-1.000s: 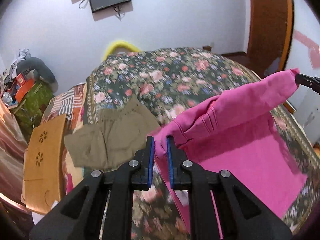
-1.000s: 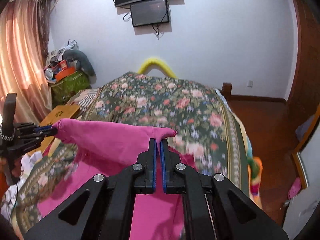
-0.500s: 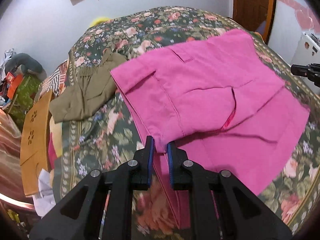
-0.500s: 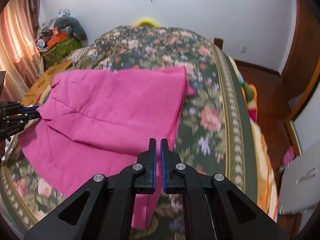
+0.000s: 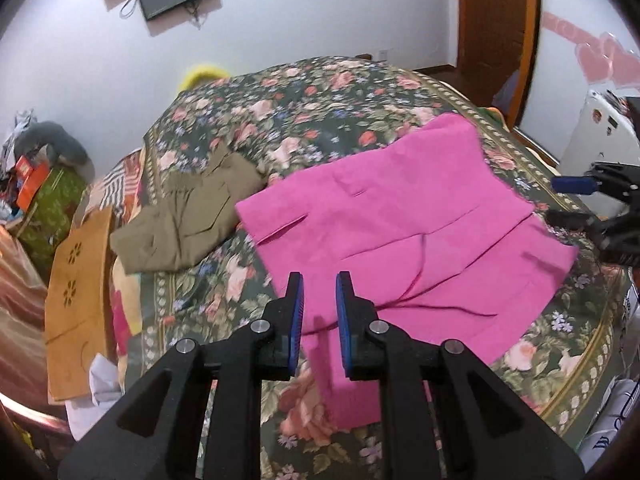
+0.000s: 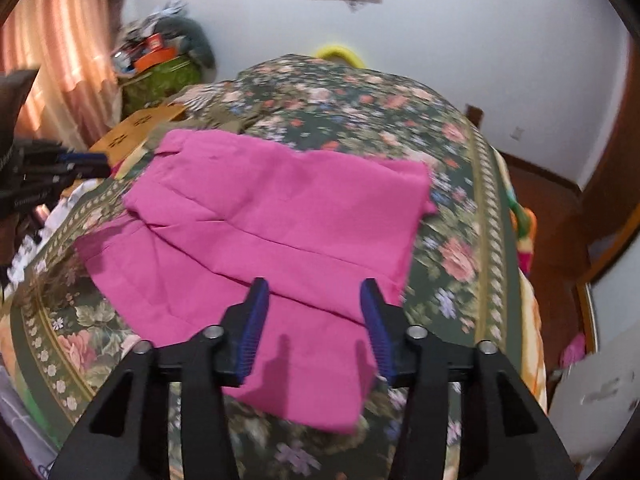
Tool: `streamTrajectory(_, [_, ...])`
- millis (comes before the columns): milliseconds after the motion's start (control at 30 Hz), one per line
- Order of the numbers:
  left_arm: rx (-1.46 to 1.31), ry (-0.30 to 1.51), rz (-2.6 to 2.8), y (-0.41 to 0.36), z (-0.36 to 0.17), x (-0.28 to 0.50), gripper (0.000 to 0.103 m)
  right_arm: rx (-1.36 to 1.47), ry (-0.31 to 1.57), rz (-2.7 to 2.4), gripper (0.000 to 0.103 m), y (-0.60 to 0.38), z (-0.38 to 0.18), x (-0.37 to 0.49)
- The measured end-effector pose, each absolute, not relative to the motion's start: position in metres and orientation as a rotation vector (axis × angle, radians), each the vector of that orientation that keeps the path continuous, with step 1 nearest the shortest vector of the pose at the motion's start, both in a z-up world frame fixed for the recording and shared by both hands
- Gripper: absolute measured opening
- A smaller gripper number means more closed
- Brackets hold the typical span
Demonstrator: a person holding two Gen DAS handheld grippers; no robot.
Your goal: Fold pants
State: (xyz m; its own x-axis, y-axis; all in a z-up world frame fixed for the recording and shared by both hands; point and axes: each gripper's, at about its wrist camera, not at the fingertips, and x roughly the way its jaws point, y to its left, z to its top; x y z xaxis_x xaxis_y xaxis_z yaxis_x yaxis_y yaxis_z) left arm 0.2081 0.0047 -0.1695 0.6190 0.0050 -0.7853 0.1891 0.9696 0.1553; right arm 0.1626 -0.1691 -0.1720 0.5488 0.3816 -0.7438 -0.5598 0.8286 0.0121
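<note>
We see a bed (image 5: 320, 92) covered by a dark floral bedspread (image 6: 452, 184) with a pale patterned border. Straight ahead of both grippers, pink pants (image 5: 400, 224) lie on it, folded over so that an upper layer rests across a lower one, whose edge comes nearest to us. Ahead and to the left of the left gripper, just beside the pink pants, we find a crumpled olive-brown garment (image 5: 188, 224) lying on the bedspread too. Beyond the pants the bedspread runs on bare.
</note>
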Motion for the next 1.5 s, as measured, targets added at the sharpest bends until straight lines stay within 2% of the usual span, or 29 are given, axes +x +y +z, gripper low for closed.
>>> streamTrajectory(333, [0.23, 1.027, -0.197, -0.026, -0.208, 0.233, 0.018, -0.429, 0.937, 0.683, 0.046, -0.112, -0.221, 0.18])
streamTrajectory(467, [0.247, 1.025, -0.238, -0.035, -0.212, 0.236, 0.019, -0.468, 0.922, 0.703, 0.046, -0.103, -0.229, 0.187])
streamTrajectory(533, [0.247, 1.016, -0.264, -0.038, -0.212, 0.236, 0.032, -0.432, 0.936, 0.697, 0.046, -0.101, -0.229, 0.195])
streamTrajectory(567, [0.244, 1.013, -0.277, -0.041, -0.212, 0.236, 0.044, -0.417, 0.939, 0.696, 0.046, -0.1, -0.23, 0.198])
streamTrajectory(600, [0.243, 1.01, -0.288, -0.043, -0.213, 0.236, 0.048, -0.408, 0.935, 0.699, 0.045, -0.099, -0.23, 0.2])
streamTrajectory(633, [0.246, 1.01, -0.296, -0.045, -0.213, 0.236, 0.048, -0.405, 0.931, 0.702, 0.041, -0.098, -0.231, 0.201])
streamTrajectory(700, [0.279, 1.015, -0.297, -0.052, -0.217, 0.236, 0.048, -0.388, 0.93, 0.717, 0.016, -0.098, -0.229, 0.204])
streamTrajectory(800, [0.331, 1.023, -0.29, -0.061, -0.225, 0.238, 0.048, -0.341, 0.904, 0.714, 0.009, -0.103, -0.221, 0.205])
streamTrajectory(933, [0.396, 1.021, -0.276, -0.071, -0.233, 0.242, 0.048, -0.269, 0.876, 0.713, 0.006, -0.112, -0.207, 0.206])
streamTrajectory(967, [0.427, 1.008, -0.27, -0.076, -0.234, 0.243, 0.048, -0.26, 0.867, 0.709, 0.006, -0.113, -0.204, 0.206])
streamTrajectory(1033, [0.465, 0.993, -0.251, -0.081, -0.235, 0.245, 0.035, -0.255, 0.858, 0.709, 0.006, -0.115, -0.197, 0.208])
streamTrajectory(1067, [0.472, 1.0, -0.24, -0.082, -0.236, 0.248, 0.017, -0.252, 0.855, 0.711, 0.006, -0.116, -0.195, 0.207])
streamTrajectory(1100, [0.466, 1.01, -0.228, -0.081, -0.236, 0.252, 0.011, -0.248, 0.852, 0.711, 0.006, -0.117, -0.192, 0.206])
streamTrajectory(1500, [0.34, 0.954, -0.309, -0.061, -0.192, 0.22, 0.007, -0.261, 0.798, 0.75, 0.005, -0.125, -0.163, 0.17])
